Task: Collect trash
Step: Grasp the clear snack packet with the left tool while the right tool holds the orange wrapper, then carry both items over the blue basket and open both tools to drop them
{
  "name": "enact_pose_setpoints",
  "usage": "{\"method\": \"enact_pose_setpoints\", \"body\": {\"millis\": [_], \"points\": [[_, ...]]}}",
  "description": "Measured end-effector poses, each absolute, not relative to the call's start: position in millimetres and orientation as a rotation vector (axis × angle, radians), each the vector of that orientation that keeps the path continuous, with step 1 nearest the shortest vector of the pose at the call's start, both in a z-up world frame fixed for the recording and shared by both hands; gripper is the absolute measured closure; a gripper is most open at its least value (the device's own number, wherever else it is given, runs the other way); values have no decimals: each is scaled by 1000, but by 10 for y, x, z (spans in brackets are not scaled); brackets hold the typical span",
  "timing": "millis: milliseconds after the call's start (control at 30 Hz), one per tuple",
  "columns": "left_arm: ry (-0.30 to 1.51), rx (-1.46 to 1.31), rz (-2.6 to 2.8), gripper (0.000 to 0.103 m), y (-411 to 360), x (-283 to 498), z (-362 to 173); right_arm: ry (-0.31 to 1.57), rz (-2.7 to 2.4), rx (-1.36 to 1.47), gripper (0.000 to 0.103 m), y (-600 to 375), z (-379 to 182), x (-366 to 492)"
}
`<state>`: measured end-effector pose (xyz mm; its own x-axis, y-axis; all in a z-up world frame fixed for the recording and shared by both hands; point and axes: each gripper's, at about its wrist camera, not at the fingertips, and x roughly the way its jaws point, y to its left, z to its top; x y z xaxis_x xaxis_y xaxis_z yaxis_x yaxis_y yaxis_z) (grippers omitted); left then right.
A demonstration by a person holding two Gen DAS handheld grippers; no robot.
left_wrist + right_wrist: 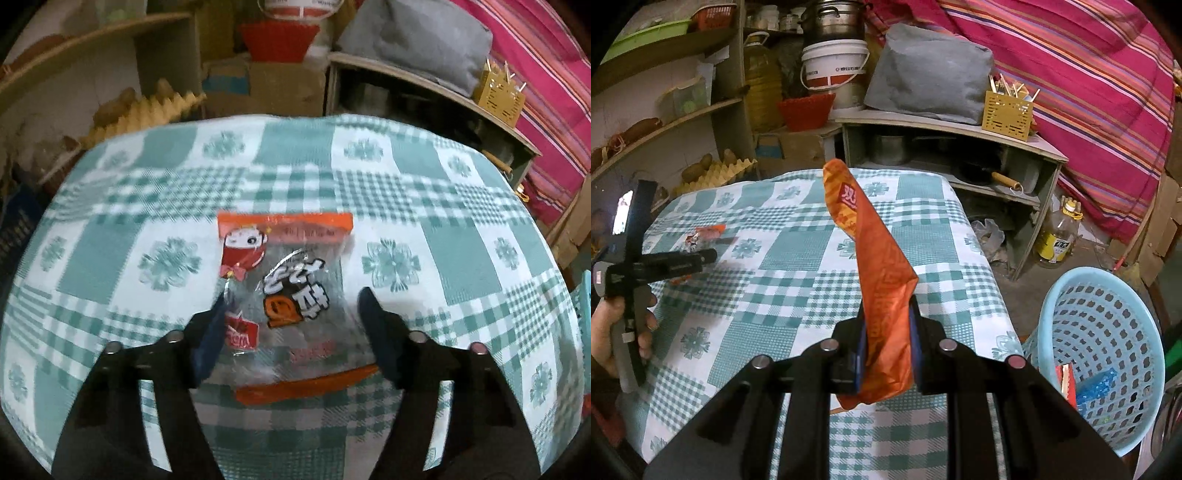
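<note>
basket [1108, 354] beside table, right gripper [886, 332] pinching wrapper [882, 280]

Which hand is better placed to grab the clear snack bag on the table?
Left. The left hand-held gripper is open, straddling the clear snack bag; the right hand-held gripper already clamps an orange wrapper.

The green-and-white checked woven tablecloth [461, 229] looks matt and soft. On it lies a clear glossy plastic snack bag with orange edges [291, 291], its film catching glare. The crinkled orange foil-like plastic wrapper [882, 291] above the cloth shines faintly along its creases. The left gripper [293, 310] and right gripper [886, 332] are matt black plastic with small shiny metal pins. Beside the cloth's edge, the pale blue perforated plastic basket [1108, 332] looks smooth.
</note>
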<state>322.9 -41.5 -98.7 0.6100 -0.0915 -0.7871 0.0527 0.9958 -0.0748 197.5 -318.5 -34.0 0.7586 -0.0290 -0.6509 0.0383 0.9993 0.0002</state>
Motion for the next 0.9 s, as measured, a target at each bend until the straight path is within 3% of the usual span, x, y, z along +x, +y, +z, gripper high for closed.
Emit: {"method": "enact_pose_setpoints", "body": {"millis": [100, 233, 467, 900], "points": [[901, -34, -101, 55, -447, 3197, -964, 704, -38, 13, 83, -3184, -324, 1956], [865, 10, -117, 59, -518, 3093, -884, 688, -43, 20, 83, -3240, -275, 1912], [765, 26, -181, 61, -743, 2777, -504, 649, -66, 54, 83, -3421, -126, 1759], [559, 73, -426, 61, -2004, 2065, 90, 577, -196, 153, 83, -4352, 148, 1213]]}}
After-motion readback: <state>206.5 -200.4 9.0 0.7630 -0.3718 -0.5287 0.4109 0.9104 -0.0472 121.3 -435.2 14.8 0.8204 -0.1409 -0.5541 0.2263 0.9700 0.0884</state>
